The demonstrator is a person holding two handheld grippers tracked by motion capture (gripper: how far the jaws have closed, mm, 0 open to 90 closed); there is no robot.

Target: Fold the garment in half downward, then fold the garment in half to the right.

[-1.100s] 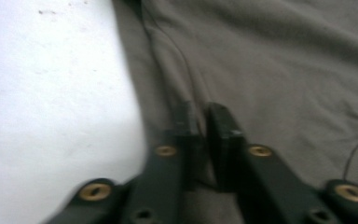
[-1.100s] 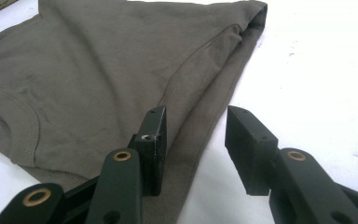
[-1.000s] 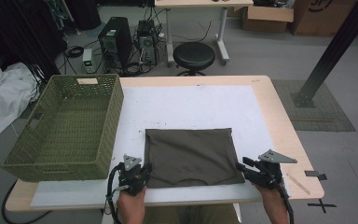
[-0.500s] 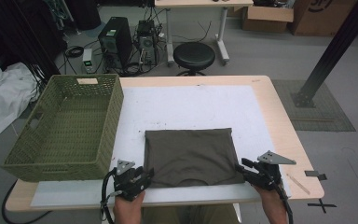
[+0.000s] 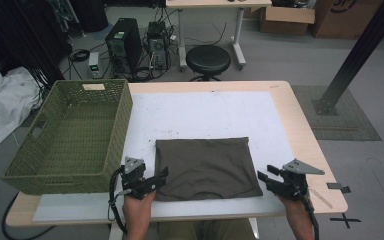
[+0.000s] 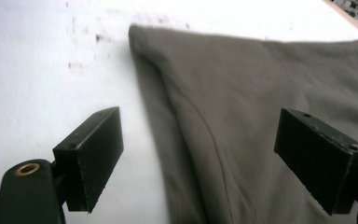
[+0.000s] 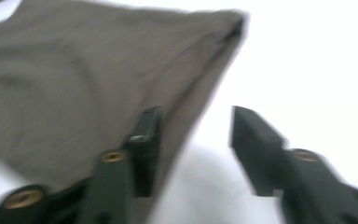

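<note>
- Folded dark olive-brown cloth [image 5: 207, 167] lying flat on the white sheet [image 5: 205, 115] of the worktop [image 5: 300, 130], close to the near edge, about midway between the two hands.
- Left hand-held gripper [image 5: 161, 176] at the near left corner of the cloth, held by the person's left hand [image 5: 139, 200]; jaws just opened and now released wide.
- In the left gripper view: one black jaw over the white sheet, the other over the cloth [image 6: 270, 116], the left folded edge of the cloth running between them; no pad pressing on the fabric.
- Right hand-held gripper [image 5: 266, 178] just beside the near right corner of the cloth, held by the right hand [image 5: 297, 210], a grey three-cornered plate [image 5: 302, 166] on top.
- Right jaws also just opened further, standing apart and grasping nothing; in the blurred right gripper view, one jaw over the edge of the cloth [image 7: 88, 74], the other over the white sheet, the cloth's edge between them.
- Cannot tell from the blur whether the jaw above the cloth touches it.
- Green woven basket [image 5: 70, 137] on the left part of the worktop, near the left side of the cloth but apart from it.
- Black round stool [image 5: 208, 59] on the floor beyond the far edge of the worktop.
</note>
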